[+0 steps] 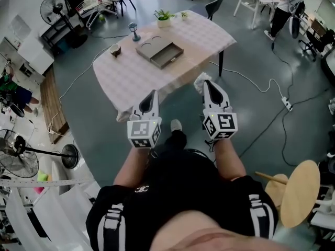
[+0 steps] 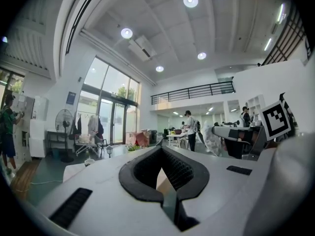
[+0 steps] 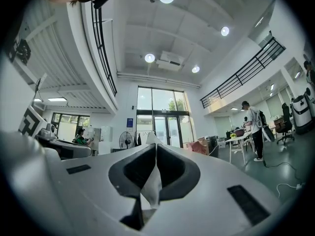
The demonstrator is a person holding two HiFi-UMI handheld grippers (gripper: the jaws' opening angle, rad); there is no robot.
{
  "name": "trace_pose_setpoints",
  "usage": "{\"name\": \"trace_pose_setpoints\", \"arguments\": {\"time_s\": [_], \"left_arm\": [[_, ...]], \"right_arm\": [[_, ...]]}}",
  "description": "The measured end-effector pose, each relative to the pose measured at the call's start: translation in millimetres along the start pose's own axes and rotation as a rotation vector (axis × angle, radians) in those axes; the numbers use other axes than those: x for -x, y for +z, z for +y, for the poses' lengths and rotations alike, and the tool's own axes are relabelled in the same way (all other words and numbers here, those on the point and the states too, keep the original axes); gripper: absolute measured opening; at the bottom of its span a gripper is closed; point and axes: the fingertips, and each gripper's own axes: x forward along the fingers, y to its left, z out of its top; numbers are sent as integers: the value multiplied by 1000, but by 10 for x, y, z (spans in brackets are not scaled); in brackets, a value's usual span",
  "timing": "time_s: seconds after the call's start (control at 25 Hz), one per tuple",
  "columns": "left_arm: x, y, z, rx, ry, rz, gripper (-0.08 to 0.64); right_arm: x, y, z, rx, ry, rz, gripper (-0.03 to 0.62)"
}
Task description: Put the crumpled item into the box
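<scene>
A crumpled white paper (image 1: 200,80) sticks out of the tip of my right gripper (image 1: 207,83), whose jaws are shut on it. In the right gripper view the paper (image 3: 151,183) hangs pinched between the dark pads (image 3: 173,168). My left gripper (image 1: 152,94) is shut with nothing in it, and its pads (image 2: 179,173) meet at the tip. Both grippers hover in front of the near edge of the table (image 1: 123,77). The grey flat box (image 1: 159,52) lies open on the checked cloth, well beyond both grippers.
On the table stand a small cup (image 1: 115,49), a stemmed glass (image 1: 134,31) and a potted plant (image 1: 164,17). Cables (image 1: 272,85) run over the floor at the right. A round wooden stool (image 1: 299,192) stands at lower right, fans (image 1: 21,153) at left.
</scene>
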Motion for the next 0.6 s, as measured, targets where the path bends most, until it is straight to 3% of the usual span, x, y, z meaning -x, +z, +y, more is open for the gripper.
{"name": "trace_pose_setpoints", "arguments": {"time_s": [0.6], "left_arm": [[-1447,-55,283,19,-67,-9,-9]], "right_arm": [[-1126,-215,-711,26,-47,6,11]]}}
